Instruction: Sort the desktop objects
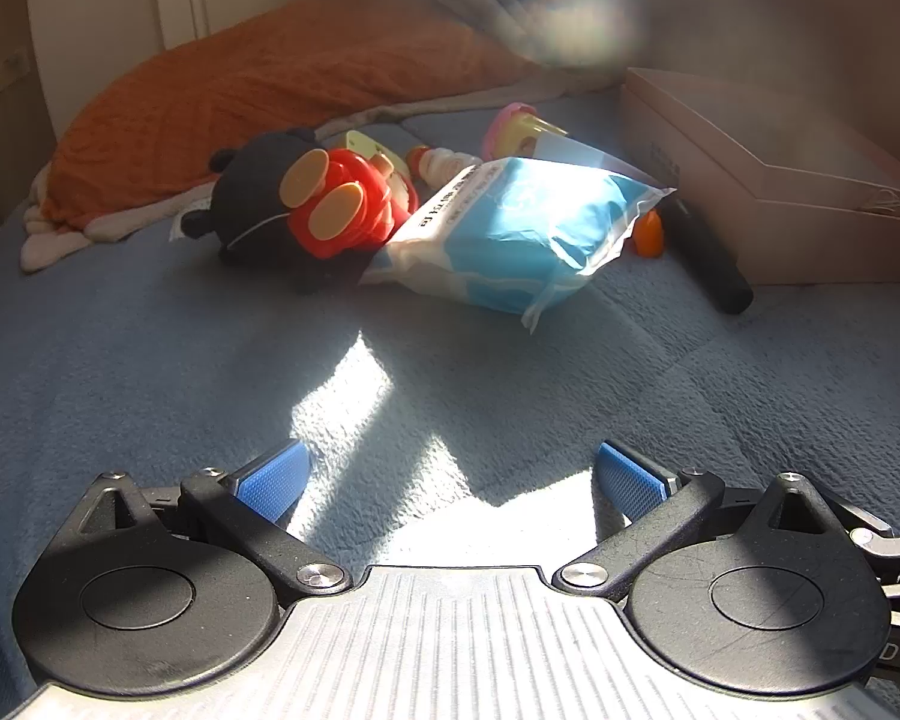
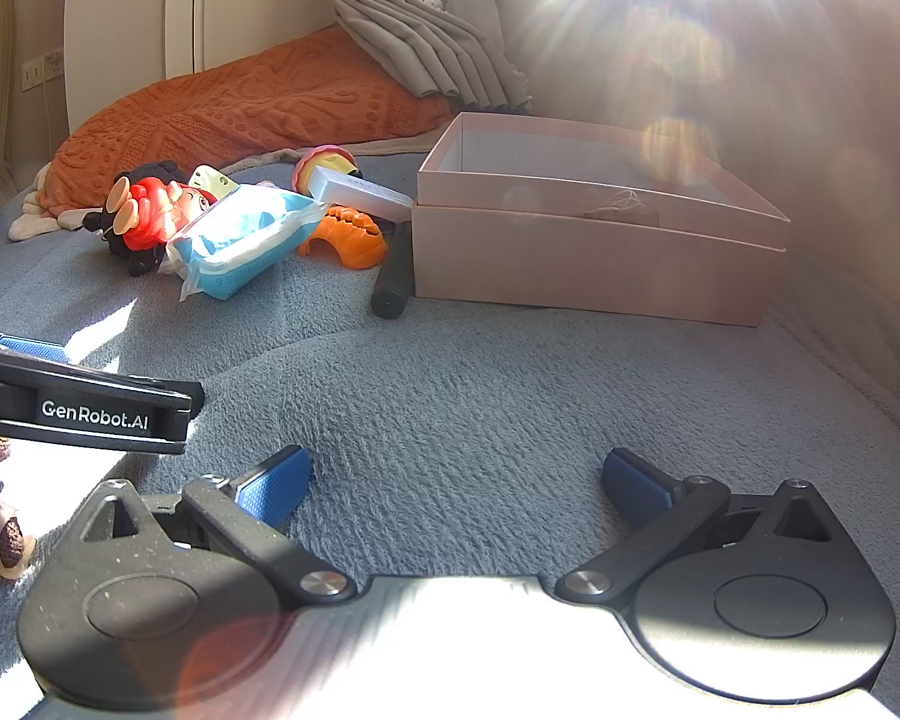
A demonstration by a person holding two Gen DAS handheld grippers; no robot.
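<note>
A pile of objects lies on the blue blanket (image 1: 150, 360): a blue and white wipes pack (image 1: 510, 228) (image 2: 240, 240), a red and black doll (image 1: 306, 198) (image 2: 150, 210), an orange toy (image 2: 348, 237) (image 1: 648, 234), a black cylinder (image 1: 714, 264) (image 2: 393, 276), a pink and yellow toy (image 1: 516, 129) (image 2: 324, 162) and a white flat box (image 2: 360, 192). An open pink box (image 2: 600, 240) (image 1: 768, 180) stands to their right. My left gripper (image 1: 450, 480) is open and empty, short of the pile. My right gripper (image 2: 456, 483) is open and empty, short of the pink box.
An orange pillow (image 2: 252, 108) (image 1: 258, 96) lies behind the pile, with grey curtains (image 2: 420, 30) beyond. The left gripper's side (image 2: 90, 408) shows at the left of the right wrist view. Strong sun glare washes the upper right.
</note>
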